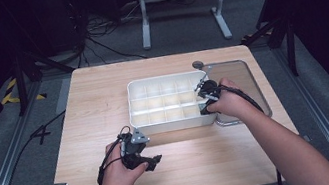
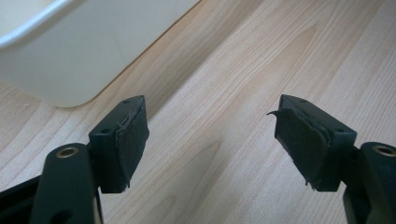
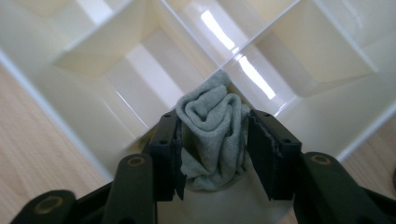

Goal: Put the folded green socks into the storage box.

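Black fingers of the right gripper (image 3: 215, 154) rise closest to the lens in the right gripper view, and between them sits a rolled grey-green knitted cloth bundle (image 3: 212, 135). The left pad (image 3: 180, 149) lies against the roll's side, while the other pad stands just beside it with a thin gap showing; whether the roll is truly pinched cannot be told. The bundle stands in a corner cell of the white plastic divided organiser box (image 3: 93, 65), at the box's near right end as the high view shows it (image 1: 172, 121). White partition walls cross just beyond the fingertips and hem the roll in on the far side.

Spread wide with nothing between them, the fingers of the left gripper (image 2: 210, 140) hang over bare light-wood desk (image 2: 243, 70), and the box's rounded white outer wall lies ahead and to the left of the left pad (image 2: 133, 140).

Beyond the right gripper (image 1: 206, 96) in the high view, a clear rectangular plastic lid (image 1: 235, 73) lies flat on the desk against the box's right end. No writing or label can be read anywhere.
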`<state>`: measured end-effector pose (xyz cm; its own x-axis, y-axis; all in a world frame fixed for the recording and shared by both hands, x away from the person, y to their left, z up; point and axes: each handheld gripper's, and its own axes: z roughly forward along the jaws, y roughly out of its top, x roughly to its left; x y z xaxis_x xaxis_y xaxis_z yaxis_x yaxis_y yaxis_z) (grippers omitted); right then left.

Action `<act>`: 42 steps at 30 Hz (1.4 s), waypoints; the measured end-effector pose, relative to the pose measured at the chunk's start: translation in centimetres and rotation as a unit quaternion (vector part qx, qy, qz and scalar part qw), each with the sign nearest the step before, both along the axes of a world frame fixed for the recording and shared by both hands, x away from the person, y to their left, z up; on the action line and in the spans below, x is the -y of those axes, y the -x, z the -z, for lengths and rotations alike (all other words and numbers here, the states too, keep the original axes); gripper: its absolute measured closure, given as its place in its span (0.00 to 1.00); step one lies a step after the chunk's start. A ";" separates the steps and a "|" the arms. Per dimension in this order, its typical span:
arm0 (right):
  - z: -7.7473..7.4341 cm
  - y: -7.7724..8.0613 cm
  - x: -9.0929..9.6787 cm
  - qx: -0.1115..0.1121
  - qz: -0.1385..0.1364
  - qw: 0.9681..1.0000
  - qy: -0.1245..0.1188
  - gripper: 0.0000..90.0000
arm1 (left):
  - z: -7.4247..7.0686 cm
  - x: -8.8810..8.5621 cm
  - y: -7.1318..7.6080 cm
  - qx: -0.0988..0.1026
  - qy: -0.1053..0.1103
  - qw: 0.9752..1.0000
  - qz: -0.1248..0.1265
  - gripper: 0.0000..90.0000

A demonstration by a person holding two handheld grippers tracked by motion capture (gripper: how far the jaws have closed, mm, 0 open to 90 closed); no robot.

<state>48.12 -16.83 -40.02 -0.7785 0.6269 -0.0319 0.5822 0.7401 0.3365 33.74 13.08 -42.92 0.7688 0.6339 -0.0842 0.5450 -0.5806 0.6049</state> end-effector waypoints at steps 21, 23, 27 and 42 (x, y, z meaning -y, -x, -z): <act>-5.6 6.9 3.8 0.095 -0.051 0.974 -0.200 0.51 | -0.6 -1.1 1.1 0.013 0.006 1.000 -0.010 0.30; -5.6 7.6 4.1 0.105 -0.061 0.970 -0.211 0.50 | -0.6 -1.1 1.1 0.010 0.005 1.000 -0.009 0.30; -5.4 9.0 4.9 0.110 -0.066 0.962 -0.243 0.49 | -0.6 -1.1 1.2 0.011 0.006 1.000 -0.008 0.30; -1.9 13.4 6.0 0.067 -0.028 0.961 -0.266 0.42 | -1.5 -1.3 1.4 0.001 0.009 1.000 0.005 0.31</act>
<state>34.68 -22.87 -38.10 -0.8224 0.5398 0.1797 0.4720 0.4709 0.7453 32.29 14.36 -41.39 0.7750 0.6251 -0.0935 0.5383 -0.5753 0.6158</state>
